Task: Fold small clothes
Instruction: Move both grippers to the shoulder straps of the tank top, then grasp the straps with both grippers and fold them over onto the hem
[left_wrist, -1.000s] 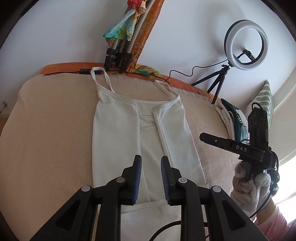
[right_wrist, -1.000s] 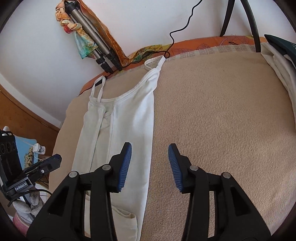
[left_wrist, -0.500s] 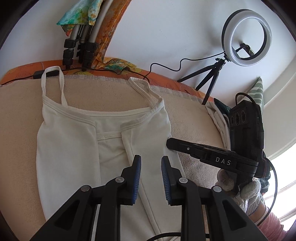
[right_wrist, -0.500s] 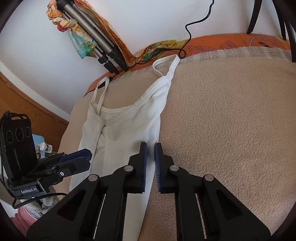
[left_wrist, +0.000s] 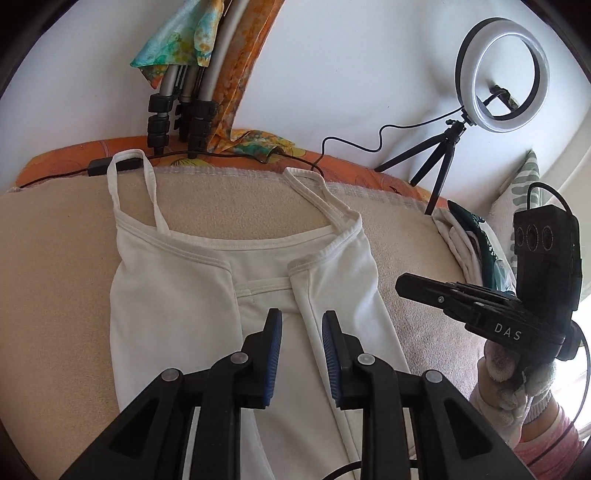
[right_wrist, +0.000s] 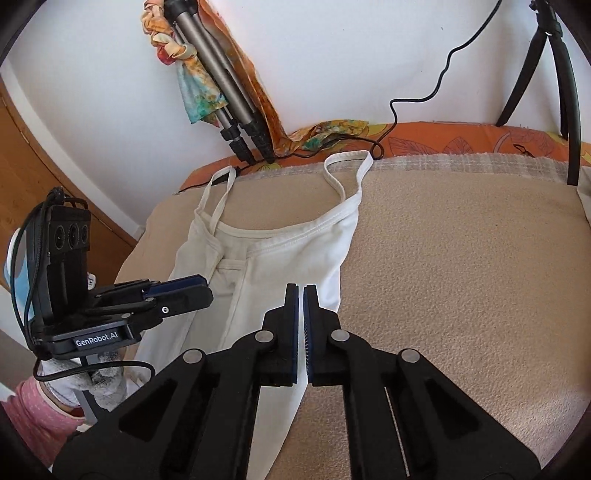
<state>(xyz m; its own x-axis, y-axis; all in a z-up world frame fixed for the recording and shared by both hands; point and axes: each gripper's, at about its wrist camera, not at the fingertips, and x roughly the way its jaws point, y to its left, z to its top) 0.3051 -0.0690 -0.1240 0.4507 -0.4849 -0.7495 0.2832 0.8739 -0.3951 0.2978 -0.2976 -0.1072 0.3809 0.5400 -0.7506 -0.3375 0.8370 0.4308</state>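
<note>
A white strappy top lies flat on a beige blanket, both long sides folded inward, straps toward the wall. It also shows in the right wrist view. My left gripper is open with a narrow gap and hovers over the top's middle, near the right flap's edge. My right gripper is shut with nothing visibly held, above the top's right edge. In the left wrist view the right gripper is to the right of the top.
A ring light on a small tripod stands at the back right. A folded tripod with a colourful scarf leans on the wall. A black cable runs along the orange bedspread. Folded clothes lie at right.
Both grippers moved forward along the top toward the straps. The right gripper went from wide open to shut. The left gripper's gap stayed narrow.
</note>
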